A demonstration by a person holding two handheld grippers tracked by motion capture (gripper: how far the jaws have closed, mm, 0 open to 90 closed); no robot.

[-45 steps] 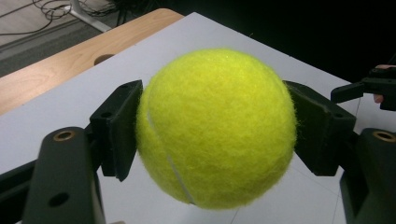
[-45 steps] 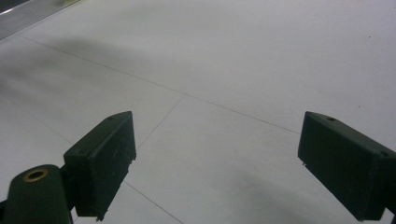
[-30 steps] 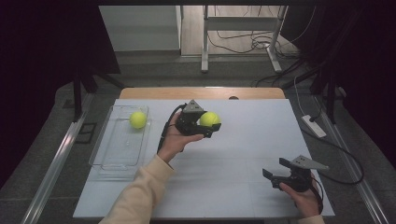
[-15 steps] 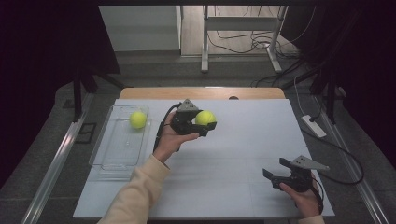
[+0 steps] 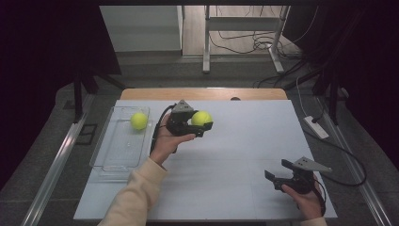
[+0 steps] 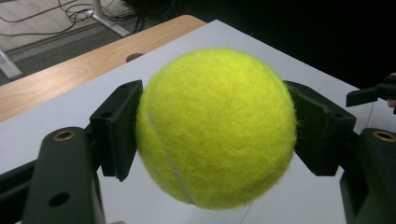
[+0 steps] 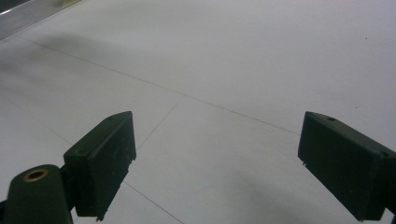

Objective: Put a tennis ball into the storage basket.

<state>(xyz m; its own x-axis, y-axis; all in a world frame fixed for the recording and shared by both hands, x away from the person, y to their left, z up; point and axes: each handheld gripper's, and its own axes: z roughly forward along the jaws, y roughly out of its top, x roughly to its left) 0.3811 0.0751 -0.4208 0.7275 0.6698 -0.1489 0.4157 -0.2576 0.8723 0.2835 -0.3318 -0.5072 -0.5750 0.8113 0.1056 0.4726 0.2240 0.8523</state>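
A yellow tennis ball [image 5: 201,117] is lifted above the white table, and my left gripper [image 5: 203,123] is shut on it. In the left gripper view the ball [image 6: 217,128] fills the gap, both black pads pressed to its sides. A second yellow tennis ball [image 5: 139,121] lies at the far end of a clear plastic tray [image 5: 113,155] to the left. My right gripper [image 5: 277,172] rests low over the table's near right corner. Its jaws stand wide apart over bare tabletop in the right gripper view, nothing between them [image 7: 217,163].
The white table top [image 5: 235,155] has a wooden strip [image 5: 202,94] along its far edge. A white power strip [image 5: 316,127] and cables lie on the floor to the right. Metal frame legs [image 5: 206,42] stand behind the table.
The left hand has carried the held ball a little to the left, toward the tray. The right hand has stayed in place.
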